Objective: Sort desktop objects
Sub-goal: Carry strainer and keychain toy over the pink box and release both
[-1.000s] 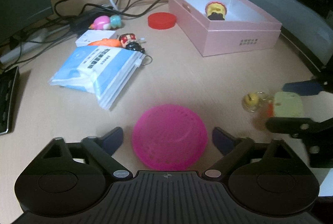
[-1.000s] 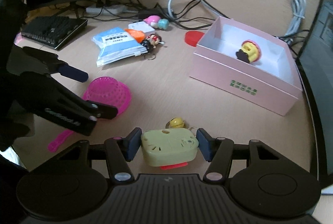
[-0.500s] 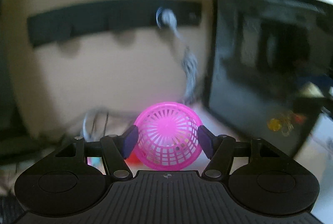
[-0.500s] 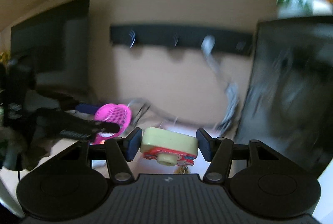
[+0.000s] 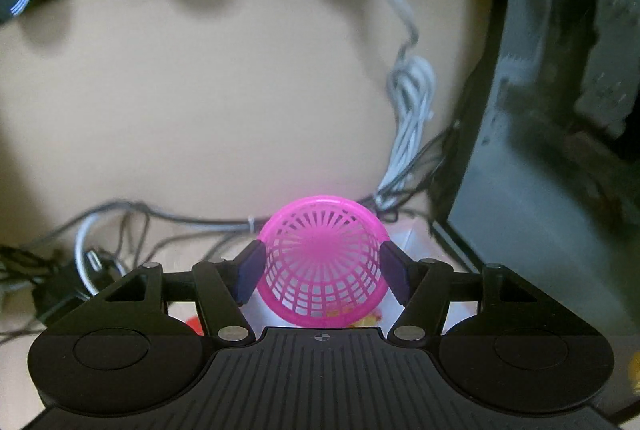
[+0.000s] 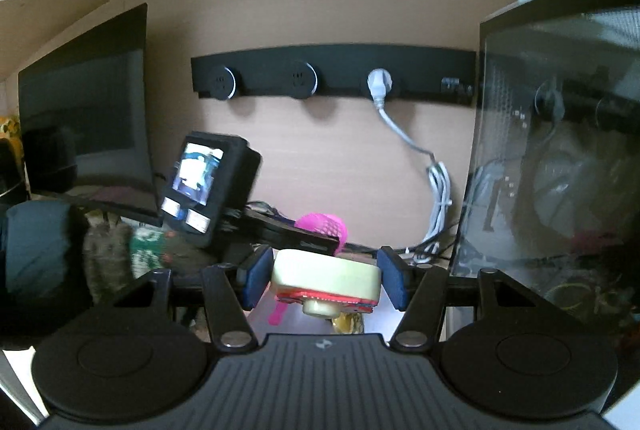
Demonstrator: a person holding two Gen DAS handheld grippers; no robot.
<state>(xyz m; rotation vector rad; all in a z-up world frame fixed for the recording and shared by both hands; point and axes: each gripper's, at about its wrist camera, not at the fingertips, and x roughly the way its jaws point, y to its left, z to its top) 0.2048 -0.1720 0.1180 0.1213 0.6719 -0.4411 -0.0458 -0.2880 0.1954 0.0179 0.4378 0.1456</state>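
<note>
The left claw (image 5: pixel 322 270) grips a pink mesh basket (image 5: pixel 322 264) between its pads, held up in the air. The right claw (image 6: pixel 322 280) clamps a pale green toy (image 6: pixel 326 276), likewise lifted off the worktop, with the basket (image 6: pixel 324 226) just beyond it

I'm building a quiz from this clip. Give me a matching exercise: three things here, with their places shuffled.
Things:
1. pink mesh strainer
2. pale yellow toy
3. white plug

Places:
A. in the black wall socket strip
B. between the left gripper fingers
C. between the right gripper fingers

Pairs: 1-B, 2-C, 3-A
</note>
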